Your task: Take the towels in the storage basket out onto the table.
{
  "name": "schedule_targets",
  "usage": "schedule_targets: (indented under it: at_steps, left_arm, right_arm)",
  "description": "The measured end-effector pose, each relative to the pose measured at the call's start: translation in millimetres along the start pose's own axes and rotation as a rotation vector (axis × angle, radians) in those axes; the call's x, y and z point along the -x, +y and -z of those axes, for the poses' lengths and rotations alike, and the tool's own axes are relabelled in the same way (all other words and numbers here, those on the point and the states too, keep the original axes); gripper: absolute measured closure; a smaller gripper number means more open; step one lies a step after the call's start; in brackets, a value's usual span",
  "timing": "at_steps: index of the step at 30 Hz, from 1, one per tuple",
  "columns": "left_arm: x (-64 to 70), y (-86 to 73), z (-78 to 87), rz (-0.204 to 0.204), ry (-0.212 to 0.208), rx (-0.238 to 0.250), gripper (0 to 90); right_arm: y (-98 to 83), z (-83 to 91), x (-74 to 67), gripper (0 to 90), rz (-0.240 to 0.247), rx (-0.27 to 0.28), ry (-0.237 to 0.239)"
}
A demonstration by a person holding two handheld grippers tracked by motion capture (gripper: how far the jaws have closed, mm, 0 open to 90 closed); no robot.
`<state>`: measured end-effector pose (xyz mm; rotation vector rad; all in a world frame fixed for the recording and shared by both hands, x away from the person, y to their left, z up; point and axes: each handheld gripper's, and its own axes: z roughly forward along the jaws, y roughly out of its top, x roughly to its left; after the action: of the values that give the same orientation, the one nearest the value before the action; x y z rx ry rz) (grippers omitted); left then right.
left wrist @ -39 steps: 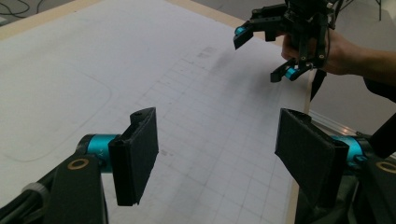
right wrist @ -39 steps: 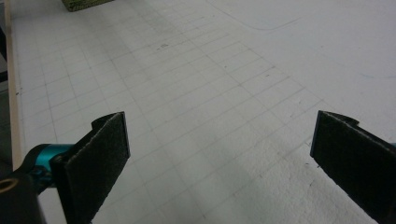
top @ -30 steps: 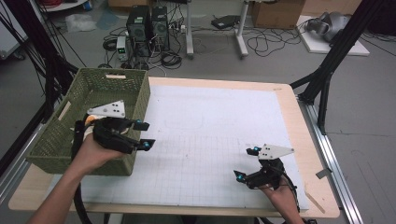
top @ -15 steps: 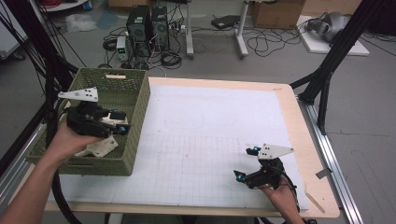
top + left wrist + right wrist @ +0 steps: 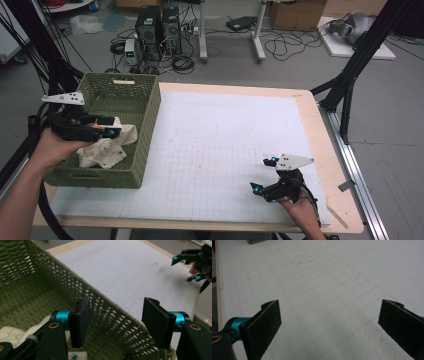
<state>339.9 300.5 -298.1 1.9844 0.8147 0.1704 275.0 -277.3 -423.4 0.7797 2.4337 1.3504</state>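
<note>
Left hand-held gripper [image 5: 107,127] shifted left over basket [image 5: 145,82]; jaws closing, empty.

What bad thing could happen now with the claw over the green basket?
The left gripper hangs open over the cream cloth inside the green basket. Its jaws have just been closing with nothing between them, so they might shut on air and miss the cloth. The jaws also sit near the basket's woven wall, so one could catch the weave and tug the basket. The right gripper rests open, far away.
</note>
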Motion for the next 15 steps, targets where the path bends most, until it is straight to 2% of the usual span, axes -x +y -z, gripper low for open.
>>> schedule_targets:
  at_steps: [2,15]
  left_arm:
    - [-8.2,-5.9,3.6,0.01,0.036,-0.009,39.7]
    - [-37.5,-27.4,17.7,0.084,0.137,-0.038,40.9]
  right_arm:
    - [-0.1,-0.1,-0.5,3.7,-0.006,-0.004,0.004]
    - [0.1,-1.4,-0.8,3.7,0.0,-0.007,0.007]
